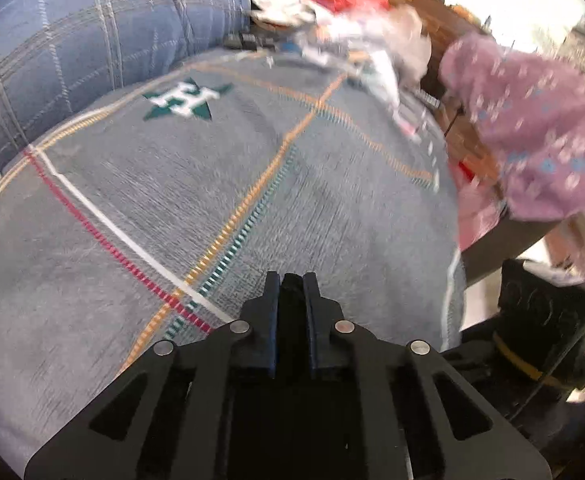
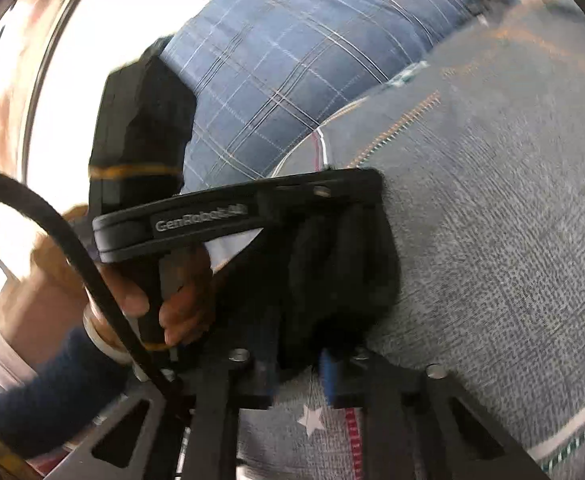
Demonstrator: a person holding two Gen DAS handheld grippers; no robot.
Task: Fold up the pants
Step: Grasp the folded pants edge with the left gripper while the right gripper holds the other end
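Both grippers (image 1: 292, 280) (image 2: 300, 364) closed on dark pants (image 2: 340, 272); right view alone shows hand (image 2: 172, 308).

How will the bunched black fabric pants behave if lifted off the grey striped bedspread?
Likely floppy: the black pants sit crumpled in soft folds between the left gripper and right gripper. Probably light, sagging from pinched points. May drag on the textured grey bedspread.
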